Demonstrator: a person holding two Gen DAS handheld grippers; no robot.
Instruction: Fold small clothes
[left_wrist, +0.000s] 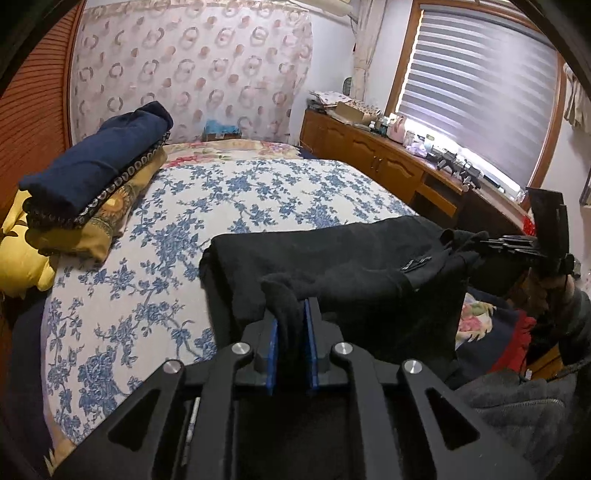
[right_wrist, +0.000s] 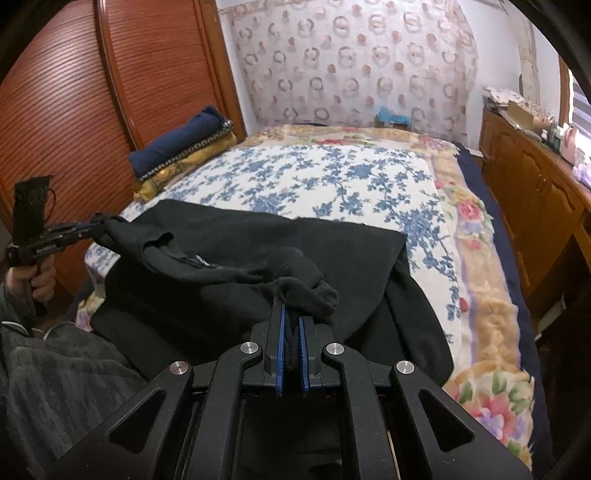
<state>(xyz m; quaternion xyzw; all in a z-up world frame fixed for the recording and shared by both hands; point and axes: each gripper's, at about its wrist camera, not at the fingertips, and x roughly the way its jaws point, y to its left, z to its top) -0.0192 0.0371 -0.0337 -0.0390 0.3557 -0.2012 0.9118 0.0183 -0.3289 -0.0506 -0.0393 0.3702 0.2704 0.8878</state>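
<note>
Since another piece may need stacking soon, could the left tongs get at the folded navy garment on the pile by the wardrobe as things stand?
Probably not yet: the left tongs are shut on the black fabric garment, and the folded navy garment lies across open bedspread.

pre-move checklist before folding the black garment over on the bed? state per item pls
1. Left gripper shut on black garment: ok, cloth is bunched between the jaws.
2. Right gripper shut on the same garment: ok.
3. Held edge lifted between the two grips: ok, though it sags and is wrinkled.
4. Far part lying on the floral bedspread: ok.
5. Landing area beyond the garment free: ok; the folded pile sits off at the far left corner.
6. Near hem hanging evenly over the bed edge: cannot tell.
</note>
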